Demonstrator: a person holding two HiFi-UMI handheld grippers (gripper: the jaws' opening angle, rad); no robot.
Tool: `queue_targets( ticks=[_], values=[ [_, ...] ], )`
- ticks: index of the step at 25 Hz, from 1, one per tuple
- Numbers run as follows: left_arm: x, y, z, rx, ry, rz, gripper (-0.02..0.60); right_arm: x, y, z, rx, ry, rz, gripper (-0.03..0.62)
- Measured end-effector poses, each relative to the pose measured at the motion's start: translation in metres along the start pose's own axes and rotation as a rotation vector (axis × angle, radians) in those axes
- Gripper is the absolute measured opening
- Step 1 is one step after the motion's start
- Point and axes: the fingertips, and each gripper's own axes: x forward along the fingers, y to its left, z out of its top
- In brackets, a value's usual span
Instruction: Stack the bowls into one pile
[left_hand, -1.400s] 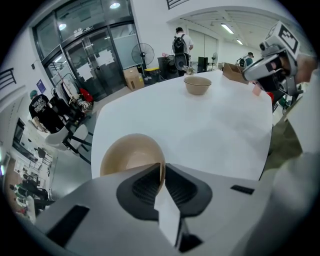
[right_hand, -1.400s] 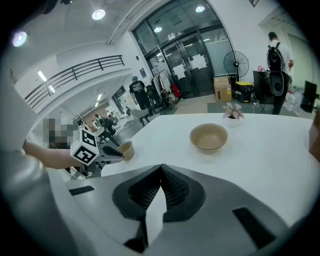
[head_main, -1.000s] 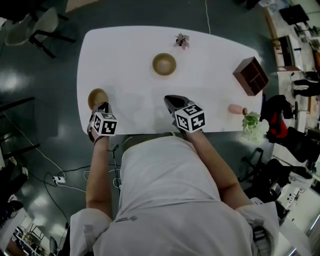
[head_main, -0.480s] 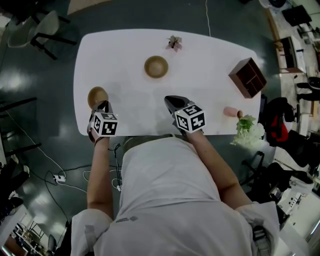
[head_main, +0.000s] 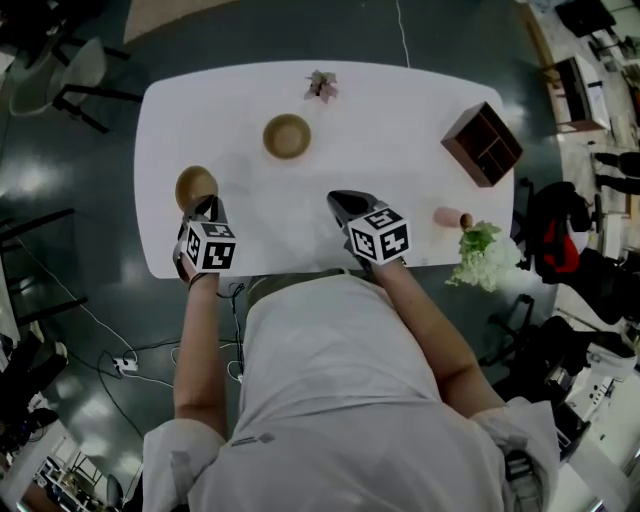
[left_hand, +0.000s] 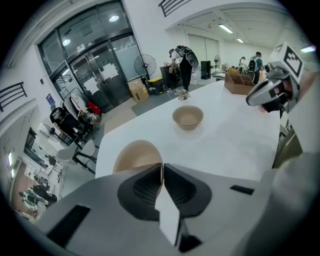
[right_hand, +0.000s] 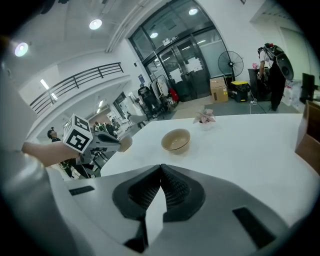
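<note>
Left gripper (head_main: 206, 208) and right gripper (head_main: 341, 203) point forward side by side (well apart), jaws together.

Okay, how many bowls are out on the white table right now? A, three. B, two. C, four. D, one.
B: the near bowl lies just ahead of the left gripper, and the far bowl sits farther out on the table, the two apart and not stacked.

Compartmented wooden box (head_main: 483, 144), small potted plant (head_main: 322, 86)
</note>
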Motion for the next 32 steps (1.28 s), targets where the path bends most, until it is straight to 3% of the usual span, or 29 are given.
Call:
queue_targets(
  ticks=[21, 32],
  values=[
    [0.020, -0.073, 0.115, 0.221, -0.104, -0.102, 0.021, -0.071, -0.063, -0.027, 0.152, -0.108, -0.147, 0.008],
    [0.045, -0.108, 0.142, 0.340, -0.109, -0.176, 0.021, -0.108, -0.086, -0.058, 0.263, -0.144, -0.260, 0.008]
  ],
)
